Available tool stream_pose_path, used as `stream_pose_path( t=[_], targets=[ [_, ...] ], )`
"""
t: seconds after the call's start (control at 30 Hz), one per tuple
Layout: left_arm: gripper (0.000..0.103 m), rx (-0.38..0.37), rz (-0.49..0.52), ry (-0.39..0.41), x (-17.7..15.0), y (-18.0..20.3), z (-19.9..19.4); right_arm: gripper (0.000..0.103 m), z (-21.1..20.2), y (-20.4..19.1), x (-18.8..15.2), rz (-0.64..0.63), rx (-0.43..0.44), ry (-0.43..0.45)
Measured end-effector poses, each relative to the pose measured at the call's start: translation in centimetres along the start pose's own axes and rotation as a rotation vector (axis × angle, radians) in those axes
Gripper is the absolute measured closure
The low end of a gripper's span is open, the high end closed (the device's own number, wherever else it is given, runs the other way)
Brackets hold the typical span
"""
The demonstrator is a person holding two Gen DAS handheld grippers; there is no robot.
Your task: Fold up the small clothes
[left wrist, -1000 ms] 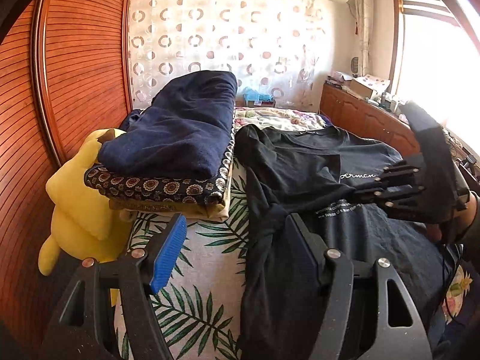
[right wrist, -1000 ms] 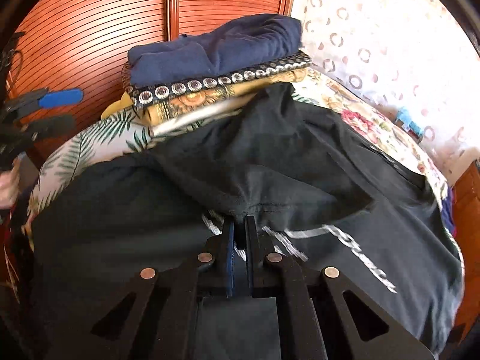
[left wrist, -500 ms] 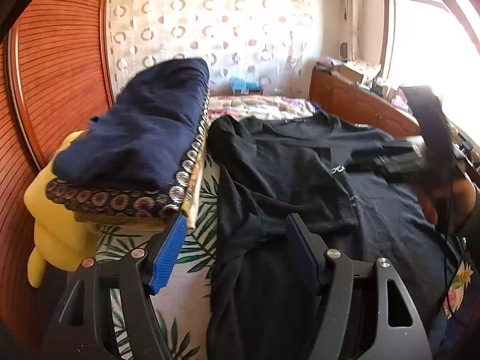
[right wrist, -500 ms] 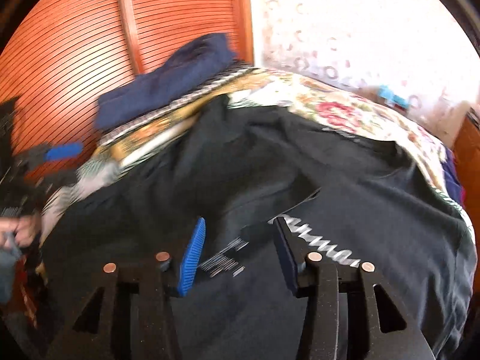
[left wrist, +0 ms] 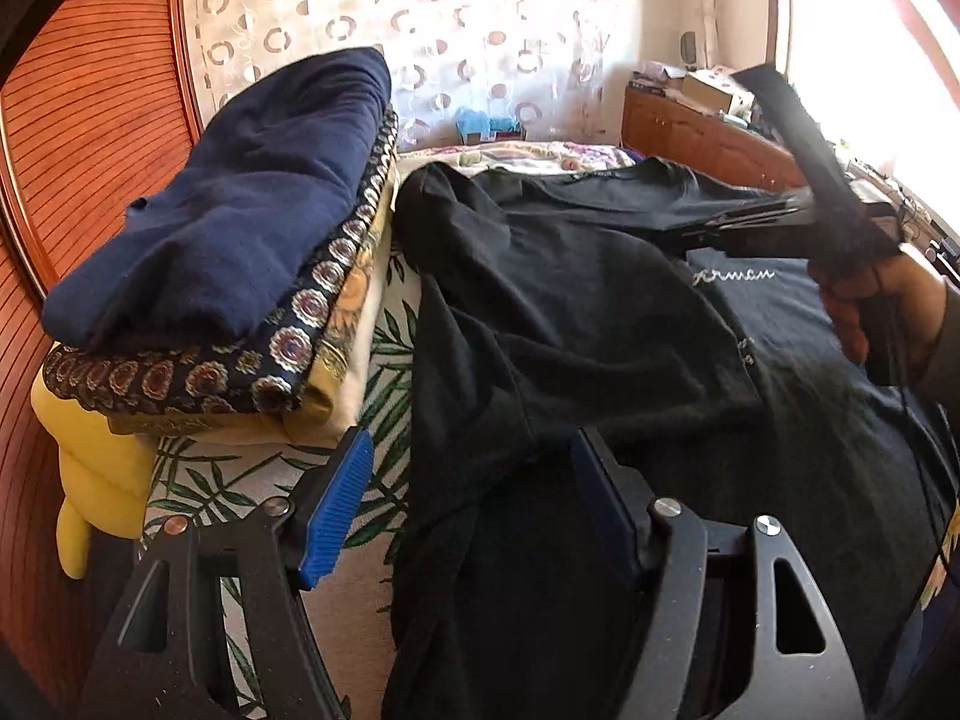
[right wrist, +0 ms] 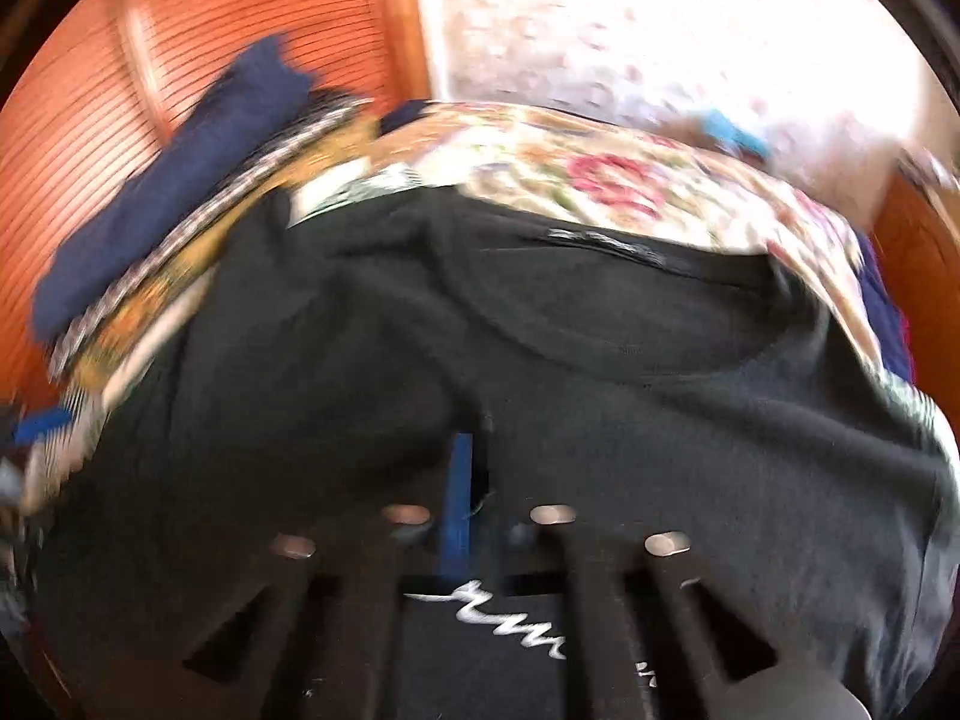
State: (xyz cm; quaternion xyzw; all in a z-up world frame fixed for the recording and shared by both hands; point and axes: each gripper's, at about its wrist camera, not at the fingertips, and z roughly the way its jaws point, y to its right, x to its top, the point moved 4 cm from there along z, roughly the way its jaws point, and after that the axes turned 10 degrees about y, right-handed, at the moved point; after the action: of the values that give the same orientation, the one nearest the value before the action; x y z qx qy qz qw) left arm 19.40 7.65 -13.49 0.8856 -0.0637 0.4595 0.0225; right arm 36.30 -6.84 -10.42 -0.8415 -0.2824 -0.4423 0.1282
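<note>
On the far left, against the wooden slatted wall (left wrist: 90,138), my stack of finished pieces (left wrist: 240,252) sits as it did a second ago: a navy garment on top, a patterned one with round medallions under it, on a yellow cushion (left wrist: 96,468). Just right of that, my left gripper (left wrist: 468,504) is spread wide, as it was a second ago, with nothing pinched; its blue pad hangs over the leaf-print bedcover (left wrist: 384,372) and the other finger over the near edge of the black T-shirt (left wrist: 570,312), the cloth lying loosely in the gap. The shirt itself is spread on the bed beside the stack, one side panel and sleeve already laid over toward the middle. The change is on the right: a second ago my right gripper (right wrist: 471,480) was pinching that folded-over fabric, half a second ago it had let go with the fingers apart, and now they are pressed together again, with no cloth that I can make out between them, though the view is blurred. The person's hand (left wrist: 882,306) carries it above the white lettering on the chest. I read that as the first side fold delivered and released. Next I would take the opposite side of the shirt.
</note>
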Motion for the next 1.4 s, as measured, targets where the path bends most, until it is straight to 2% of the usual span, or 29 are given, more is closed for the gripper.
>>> stream_pose_path(
  t=[0.13, 0.2, 0.27, 0.37, 0.43, 0.53, 0.57, 0.6, 0.77, 0.93, 1.03, 1.17, 1.3, 1.4],
  targets=[
    [0.033, 0.012, 0.012, -0.020, -0.4, 0.2, 0.5, 0.101, -2.7, 1.3, 0.1, 0.029, -0.080, 0.080],
    [0.033, 0.016, 0.014, -0.032, -0.5, 0.3, 0.7, 0.100, -3.0, 2.2, -0.3, 0.066, -0.098, 0.064],
    [0.033, 0.023, 0.022, -0.061, -0.8, 0.4, 1.2, 0.100, -2.7, 2.1, -1.1, 0.052, -0.111, 0.027],
    [0.033, 0.022, 0.024, -0.079, -0.9, 0.6, 1.5, 0.099, -2.5, 2.2, -1.1, 0.065, -0.110, 0.026],
    [0.033, 0.018, 0.016, -0.082, -0.9, 0.6, 1.5, 0.093, -3.2, 2.6, -1.1, 0.099, -0.090, 0.054],
    [0.030, -0.005, -0.030, -0.094, -1.0, 0.0, 1.5, 0.070, -4.6, 3.4, -1.3, 0.120, -0.078, 0.094],
    [0.025, -0.010, -0.042, -0.098, -1.0, -0.2, 1.6, 0.062, -5.4, 3.8, -1.6, 0.129, -0.071, 0.101],
    [0.024, -0.010, -0.034, -0.102, -1.1, -0.2, 1.5, 0.059, -6.3, 4.2, -2.1, 0.135, -0.071, 0.108],
    [0.024, -0.006, -0.033, -0.101, -1.1, 0.1, 1.5, 0.058, -11.4, 7.3, -5.9, 0.175, -0.151, 0.104],
    [0.024, -0.006, -0.035, -0.100, -1.2, 0.0, 1.5, 0.058, -17.4, 13.1, -11.0, 0.274, -0.286, 0.093],
    [0.024, -0.004, -0.038, -0.094, -1.4, 0.0, 1.3, 0.058, -19.5, 16.6, -14.2, 0.362, -0.346, 0.065],
    [0.024, -0.013, -0.031, -0.092, -1.6, 0.1, 1.0, 0.058, -20.4, 19.3, -17.0, 0.472, -0.354, 0.046],
    [0.022, -0.036, -0.012, -0.097, -1.6, 0.5, 1.0, 0.058, -20.1, 21.1, -18.3, 0.579, -0.306, 0.040],
    [0.019, -0.052, 0.002, -0.102, -1.5, 0.8, 1.2, 0.058, -19.1, 21.6, -18.6, 0.594, -0.296, 0.019]
  ],
)
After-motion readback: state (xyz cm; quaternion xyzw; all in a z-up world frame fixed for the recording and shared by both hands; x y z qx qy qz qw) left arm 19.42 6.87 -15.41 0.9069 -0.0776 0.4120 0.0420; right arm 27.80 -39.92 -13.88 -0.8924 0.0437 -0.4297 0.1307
